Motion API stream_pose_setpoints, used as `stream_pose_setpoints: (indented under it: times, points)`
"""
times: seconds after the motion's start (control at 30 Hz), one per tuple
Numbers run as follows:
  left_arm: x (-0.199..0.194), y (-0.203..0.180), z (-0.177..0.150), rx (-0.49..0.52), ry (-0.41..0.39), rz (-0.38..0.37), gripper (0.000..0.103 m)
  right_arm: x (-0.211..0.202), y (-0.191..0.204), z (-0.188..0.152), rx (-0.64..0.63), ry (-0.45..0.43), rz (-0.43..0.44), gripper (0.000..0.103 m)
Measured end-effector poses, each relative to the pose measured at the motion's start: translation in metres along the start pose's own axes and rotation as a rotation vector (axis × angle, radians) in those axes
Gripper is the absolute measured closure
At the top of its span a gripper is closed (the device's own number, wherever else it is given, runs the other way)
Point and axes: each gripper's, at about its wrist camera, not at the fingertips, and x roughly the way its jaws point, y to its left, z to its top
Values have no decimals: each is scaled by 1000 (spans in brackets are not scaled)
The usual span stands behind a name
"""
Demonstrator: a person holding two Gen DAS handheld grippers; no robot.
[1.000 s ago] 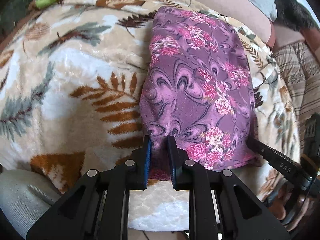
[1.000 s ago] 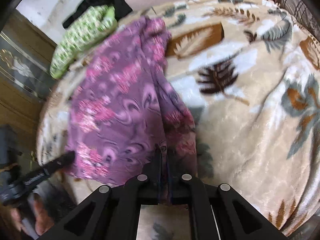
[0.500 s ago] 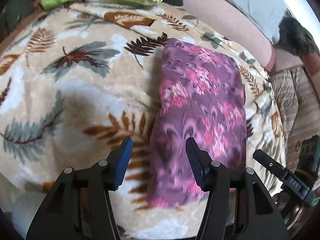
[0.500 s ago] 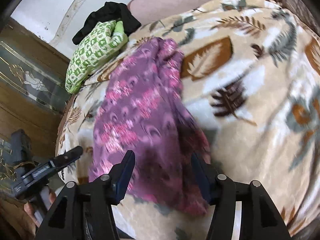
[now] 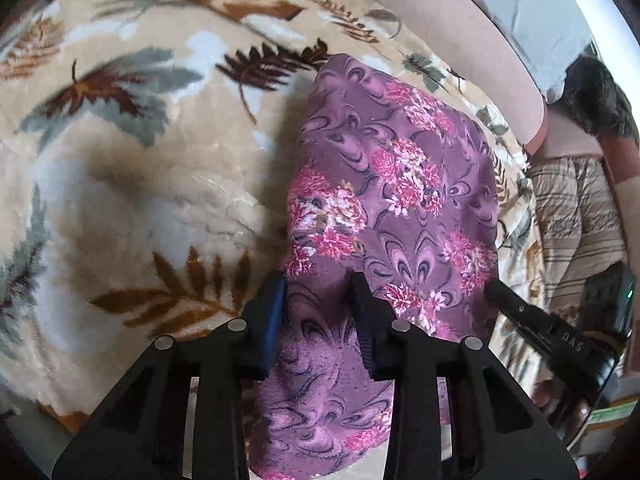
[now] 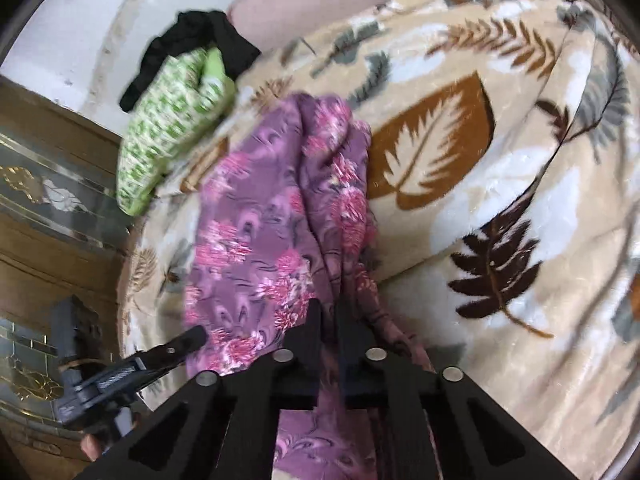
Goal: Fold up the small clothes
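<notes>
Purple floral-print fabric, a small soft garment (image 6: 256,248), lies lengthwise on the beige leaf-patterned plush blanket (image 6: 500,184) covering the bed. The right tongs (image 6: 329,312) opened half a second ago and are now clamped together on the garment's near edge. The left tongs (image 5: 318,296) have just been closing from a wider spread; they stand apart astride the near end, fabric between them, pads not visibly pressing. Judgement: both near corners were re-gripped, ready for the next fold. Beyond lies a green checked cloth (image 6: 168,132).
</notes>
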Motion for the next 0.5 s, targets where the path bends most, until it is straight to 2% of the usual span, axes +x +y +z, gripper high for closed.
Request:
stream_pose_setpoints:
  times: [0.1,0.27,0.37,0.43,0.47,0.5]
  points:
    - [2,-10,-4,71,-33,59,72,23,-4,3,-18,47,-96,99]
    - [-4,-18,-14,128,-85,123,72,19,-10,-8,19,23,-97,99]
    - [-19,-29,-24,165,-111,177,72,-3,-18,-24,120,25,60,97]
    - [-33,-37,-34,186,-133,213,72,-24,-18,-37,158,8,105,96]
    - [-41,-40,-39,195,-150,221,72,-35,-14,-44,160,-1,139,93]
    - [-50,-43,-44,206,-175,230,72,-45,-8,-50,147,-10,157,83]
